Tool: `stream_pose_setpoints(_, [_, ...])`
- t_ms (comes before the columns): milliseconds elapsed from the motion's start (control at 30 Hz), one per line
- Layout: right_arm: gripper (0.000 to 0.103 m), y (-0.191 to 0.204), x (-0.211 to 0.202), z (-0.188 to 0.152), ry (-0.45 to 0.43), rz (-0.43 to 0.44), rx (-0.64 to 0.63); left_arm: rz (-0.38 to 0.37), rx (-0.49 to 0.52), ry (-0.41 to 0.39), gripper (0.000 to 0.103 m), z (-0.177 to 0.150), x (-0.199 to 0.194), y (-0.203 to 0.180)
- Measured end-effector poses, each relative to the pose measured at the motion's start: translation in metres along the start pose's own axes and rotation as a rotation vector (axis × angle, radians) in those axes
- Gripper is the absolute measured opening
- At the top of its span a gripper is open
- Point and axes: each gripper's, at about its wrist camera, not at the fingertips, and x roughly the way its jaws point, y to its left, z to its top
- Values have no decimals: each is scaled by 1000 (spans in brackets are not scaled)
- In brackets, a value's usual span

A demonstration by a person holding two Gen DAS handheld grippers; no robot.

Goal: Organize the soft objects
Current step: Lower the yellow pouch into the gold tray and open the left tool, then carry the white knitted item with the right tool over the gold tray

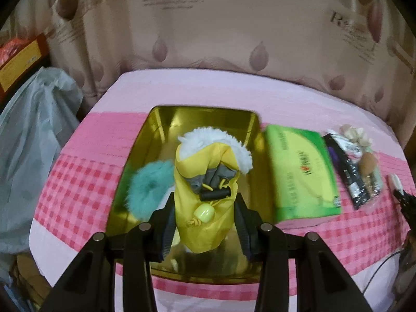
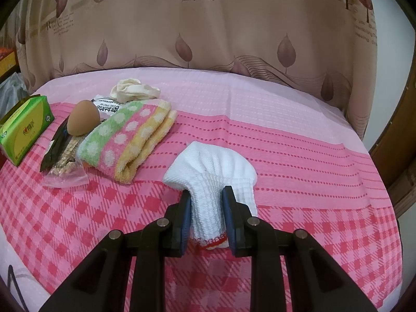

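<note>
My left gripper is pinching a small yellow hooded garment with white fleece trim, both pads pressed into its sides, and I'm holding it over the open gold tin. A fluffy teal pom-pom already lies inside the tin, at the left, just beside the garment. The garment's black cord toggle and a pale yellow bead hang at its front (whether the cloth touches the tin floor I cannot tell). Just right of the tin sits a green tissue pack, and further right a cluster of small packets.

My right gripper is closed on a white knitted sock with a red edge near the camera; the far end fans out flat on the pink checked tablecloth. To the far left of it lies a folded towel in green, pink and yellow stripes with white dots. A brown egg-shaped sponge rests just left of the towel, over a clear bag of snacks. A crumpled cream cloth sits beyond the towel, and the tissue pack stands at the far left edge
</note>
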Motion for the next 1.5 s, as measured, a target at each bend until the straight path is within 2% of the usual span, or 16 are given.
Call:
stream_pose_setpoints(567, [23,8,1,0,17,-45,-51,-9,-51,51,42,-21,24,38])
stream_pose_setpoints(1000, [24,13,2,1,25,-71,-77,-38,-93,88,50,-25,28,52])
stream_pose_setpoints(1300, [20,20,-1,8,47,-122,-47,-27,-113,14,55,-23,6,58])
stream_pose_setpoints(1500, [18,23,-17,24,21,-98,27,-28,-109,-36,55,-22,-8,56])
